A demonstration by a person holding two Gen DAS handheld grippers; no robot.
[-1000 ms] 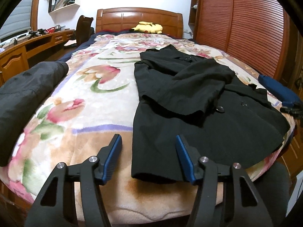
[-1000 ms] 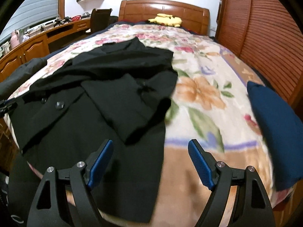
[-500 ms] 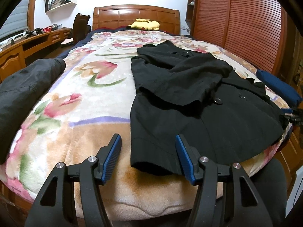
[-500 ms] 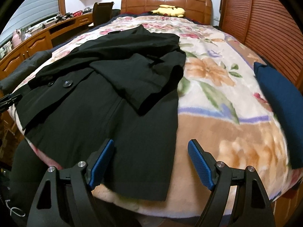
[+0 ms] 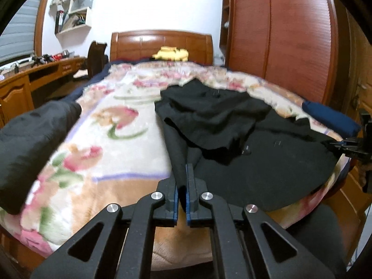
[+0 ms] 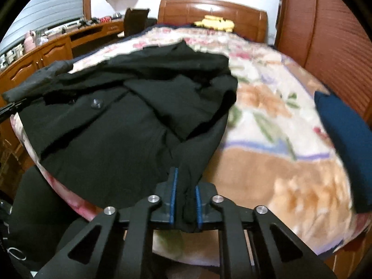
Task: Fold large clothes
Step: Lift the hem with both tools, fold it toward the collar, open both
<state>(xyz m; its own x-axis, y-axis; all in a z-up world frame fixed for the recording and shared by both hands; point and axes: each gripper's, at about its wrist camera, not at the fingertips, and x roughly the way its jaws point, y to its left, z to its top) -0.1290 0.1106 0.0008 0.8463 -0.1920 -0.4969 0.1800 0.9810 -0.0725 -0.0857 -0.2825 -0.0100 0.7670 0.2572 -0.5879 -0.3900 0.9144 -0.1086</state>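
We see the bed [image 5: 130,125], its floral blanket bare either side of the coat | black coat [image 5: 232,139] lies across the bed's foot, hem at the near edge | left gripper [image 5: 182,186] just closed, pinching the hem's left corner | right gripper [image 6: 184,193] just closed, clamping the right corner

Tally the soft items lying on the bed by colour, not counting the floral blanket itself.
Black: 1, the black coat
Dark grey: 1, a dark grey garment at the bed's edge
Navy: 1, a navy folded item
Yellow: 1, a yellow plush toy by the headboard
Total: 4
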